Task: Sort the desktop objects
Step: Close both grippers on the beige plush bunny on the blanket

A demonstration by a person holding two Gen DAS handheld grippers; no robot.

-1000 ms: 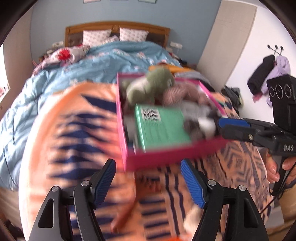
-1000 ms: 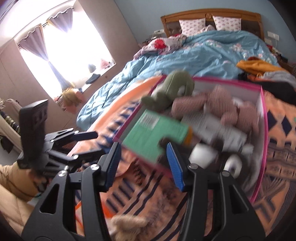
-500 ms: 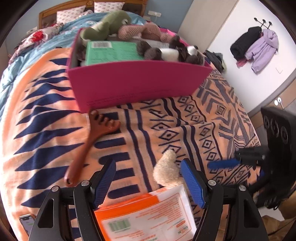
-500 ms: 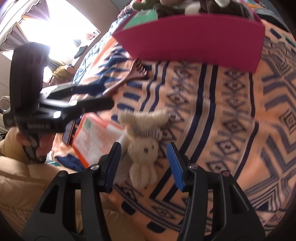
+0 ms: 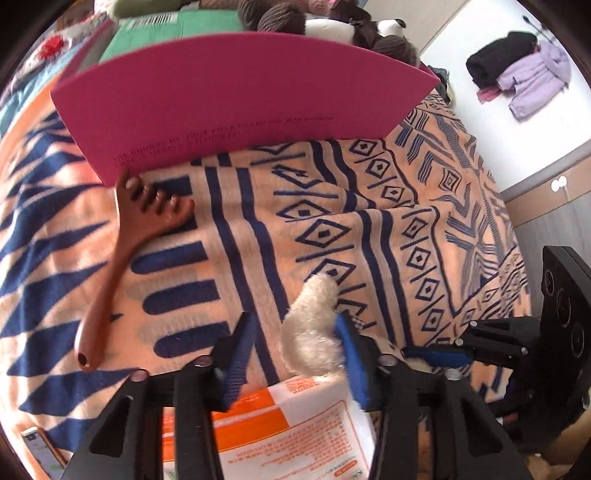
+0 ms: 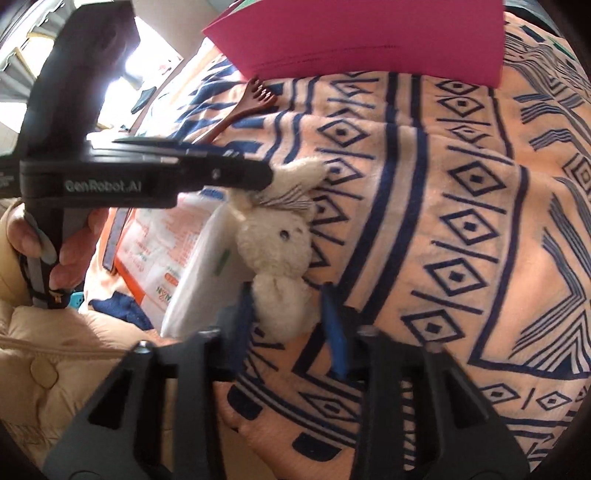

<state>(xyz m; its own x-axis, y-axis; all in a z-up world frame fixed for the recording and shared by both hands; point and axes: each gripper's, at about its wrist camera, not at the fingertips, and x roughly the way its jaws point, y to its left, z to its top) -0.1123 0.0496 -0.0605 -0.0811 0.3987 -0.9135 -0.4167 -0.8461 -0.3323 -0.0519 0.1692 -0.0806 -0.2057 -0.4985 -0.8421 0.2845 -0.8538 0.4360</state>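
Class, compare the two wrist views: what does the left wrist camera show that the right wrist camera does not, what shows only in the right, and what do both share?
Only the left wrist view: the toys and green box inside the pink box, coats hanging on the wall, and a phone.

Only the right wrist view: the cream plush bunny with its face showing, the person's hand and a bright window.

Both: pink box, wooden scratcher, bunny, orange packet, patterned blanket, and the open left gripper and right gripper.
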